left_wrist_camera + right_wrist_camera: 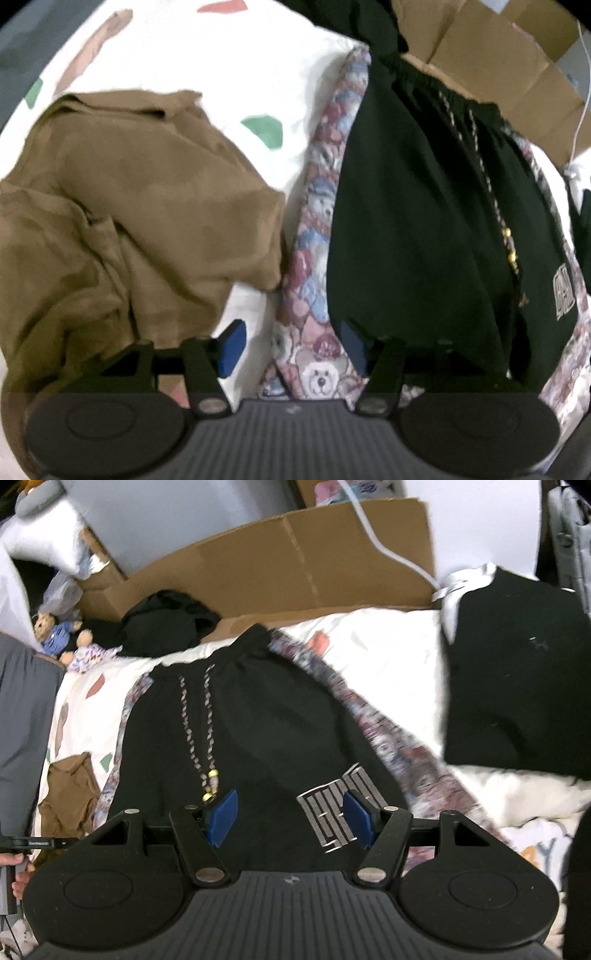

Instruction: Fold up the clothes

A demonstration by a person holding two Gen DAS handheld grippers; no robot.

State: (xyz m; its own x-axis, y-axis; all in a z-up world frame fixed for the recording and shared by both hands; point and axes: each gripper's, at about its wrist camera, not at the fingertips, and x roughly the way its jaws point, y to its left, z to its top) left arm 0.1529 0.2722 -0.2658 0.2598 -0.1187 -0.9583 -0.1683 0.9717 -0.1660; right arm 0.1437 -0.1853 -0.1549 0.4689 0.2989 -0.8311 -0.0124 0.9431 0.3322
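Black shorts [266, 720] with a braided drawstring [207, 731] and a grey printed logo [332, 812] lie spread on a teddy-bear patterned cloth [314, 229]. My right gripper [290, 819] hovers open over the lower part of the shorts, its blue pads [221, 821] on either side of bare black fabric beside the logo. My left gripper [291, 347] is open over the patterned cloth at the left edge of the black shorts [413, 221]. Nothing is pressed between its pads [232, 347]. A crumpled brown garment [129, 221] lies to the left.
Everything rests on a white bedspread [388, 657] with coloured patches. Another black garment [517, 672] lies at the right, and a dark heap [166, 624] at the back. Cardboard boxes [288, 561] and stuffed toys [55, 631] line the far edge. A person's hand [18, 871] is at the left.
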